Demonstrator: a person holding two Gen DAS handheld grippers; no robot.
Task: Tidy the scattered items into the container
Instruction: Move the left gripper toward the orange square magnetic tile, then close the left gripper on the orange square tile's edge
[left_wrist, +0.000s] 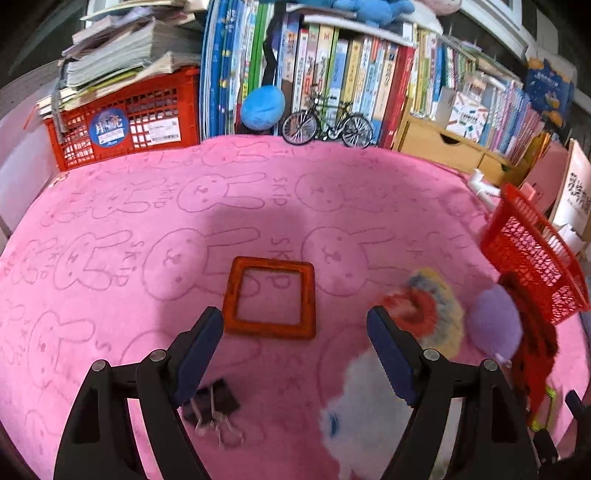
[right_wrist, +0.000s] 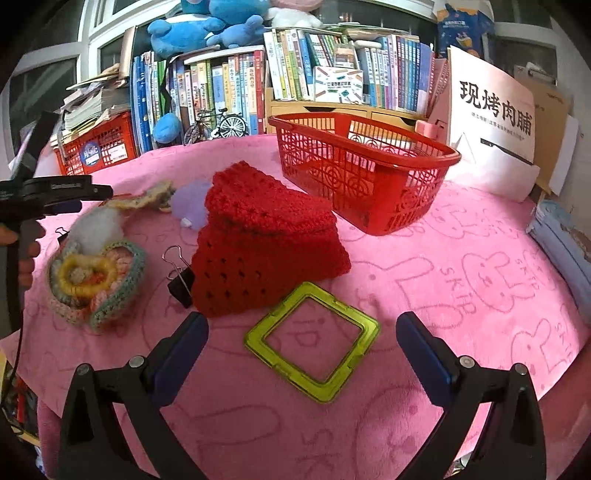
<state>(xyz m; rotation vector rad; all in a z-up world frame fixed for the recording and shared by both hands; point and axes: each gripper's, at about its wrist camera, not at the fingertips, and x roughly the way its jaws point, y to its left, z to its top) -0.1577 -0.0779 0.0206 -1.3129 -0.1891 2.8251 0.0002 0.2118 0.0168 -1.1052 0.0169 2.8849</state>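
My left gripper (left_wrist: 295, 325) is open and empty, just short of an orange square frame (left_wrist: 271, 297) on the pink cloth. A black binder clip (left_wrist: 212, 404) lies under its left finger. My right gripper (right_wrist: 301, 330) is open and empty, with a yellow-green square frame (right_wrist: 314, 341) between its fingertips. Beyond it lie a red crocheted piece (right_wrist: 264, 240), a second binder clip (right_wrist: 181, 278), a multicoloured crochet bundle (right_wrist: 94, 275), a white pompom (right_wrist: 98, 227) and a purple pompom (right_wrist: 192, 203). The red mesh basket (right_wrist: 364, 168) stands behind, empty; it also shows in the left wrist view (left_wrist: 532, 258).
Books (right_wrist: 295, 66), a red crate (left_wrist: 125, 122), a model bicycle (left_wrist: 327, 125) and a wooden drawer unit (left_wrist: 443, 146) line the back of the table. A white sign (right_wrist: 493, 122) stands right of the basket. The pink rabbit-print cloth (right_wrist: 461, 273) covers the table.
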